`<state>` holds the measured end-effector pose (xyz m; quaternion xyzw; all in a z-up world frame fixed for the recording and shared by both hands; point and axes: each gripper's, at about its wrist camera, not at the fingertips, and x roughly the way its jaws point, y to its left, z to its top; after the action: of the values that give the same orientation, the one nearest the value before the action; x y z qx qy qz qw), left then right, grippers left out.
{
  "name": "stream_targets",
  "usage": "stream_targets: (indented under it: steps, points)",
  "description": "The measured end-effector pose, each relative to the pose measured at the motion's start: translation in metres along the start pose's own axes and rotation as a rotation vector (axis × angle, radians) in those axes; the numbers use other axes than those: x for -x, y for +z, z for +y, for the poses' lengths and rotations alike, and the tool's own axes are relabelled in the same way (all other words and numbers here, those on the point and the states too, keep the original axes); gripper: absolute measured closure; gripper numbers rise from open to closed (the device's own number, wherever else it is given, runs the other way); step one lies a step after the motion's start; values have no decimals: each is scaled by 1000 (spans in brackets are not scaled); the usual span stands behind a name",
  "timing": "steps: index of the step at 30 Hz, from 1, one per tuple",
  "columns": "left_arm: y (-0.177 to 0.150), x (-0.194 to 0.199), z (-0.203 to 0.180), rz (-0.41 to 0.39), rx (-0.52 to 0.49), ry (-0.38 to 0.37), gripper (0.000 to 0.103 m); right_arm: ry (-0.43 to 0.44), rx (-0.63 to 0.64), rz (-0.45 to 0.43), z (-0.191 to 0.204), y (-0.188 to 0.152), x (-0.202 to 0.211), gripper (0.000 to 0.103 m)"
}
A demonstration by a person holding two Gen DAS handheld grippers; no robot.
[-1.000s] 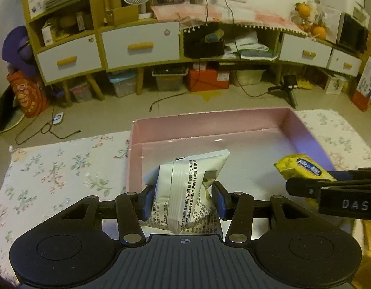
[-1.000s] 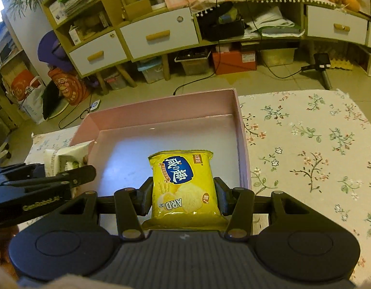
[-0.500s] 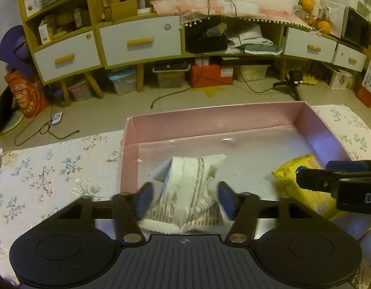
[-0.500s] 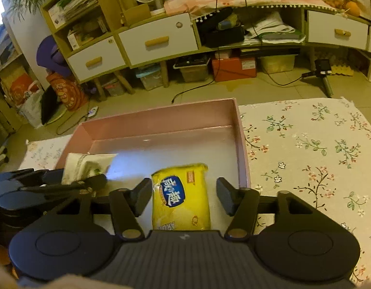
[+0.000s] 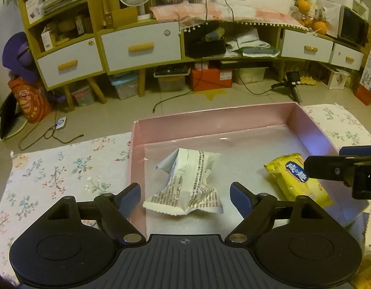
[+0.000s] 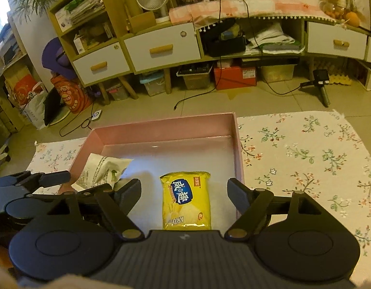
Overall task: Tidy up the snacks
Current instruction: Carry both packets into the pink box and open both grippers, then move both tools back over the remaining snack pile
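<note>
A white snack packet (image 5: 185, 183) with printed text lies in the left part of the pink box (image 5: 216, 120). My left gripper (image 5: 185, 198) is open, its fingers wide either side of the packet and not touching it. A yellow chip bag (image 6: 185, 200) lies flat in the right part of the pink box (image 6: 166, 127). My right gripper (image 6: 184, 192) is open around it without contact. The yellow bag (image 5: 297, 180) also shows in the left wrist view, and the white packet (image 6: 101, 171) in the right wrist view.
The box sits on a floral cloth (image 6: 306, 156) that spreads left (image 5: 60, 168) and right of it. Beyond it are bare floor with cables (image 5: 48, 134), a small tripod (image 6: 320, 84) and a low cabinet with drawers (image 5: 139, 48).
Both grippers opened and let go of their snacks. The white packet and the yellow bag dropped onto the box floor, and both grippers drew back a little.
</note>
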<state>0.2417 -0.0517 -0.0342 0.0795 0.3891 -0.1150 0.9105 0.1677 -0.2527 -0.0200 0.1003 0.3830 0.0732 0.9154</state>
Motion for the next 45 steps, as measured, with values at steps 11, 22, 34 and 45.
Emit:
stream_targets:
  steps: [11,22,34,45]
  points:
    - [-19,41,7,3,9,-20,12,-11,15,-1,5,-16,27,21]
    - [-44,82,7,9,21,-37,8,-22,21,-4,7,-35,60,13]
    - [-71,115,4,7,16,-36,7,-30,74,-9,17,-57,83,7]
    - [-107,134,19,2,47,-62,4,-29,121,-22,26,-89,90,3]
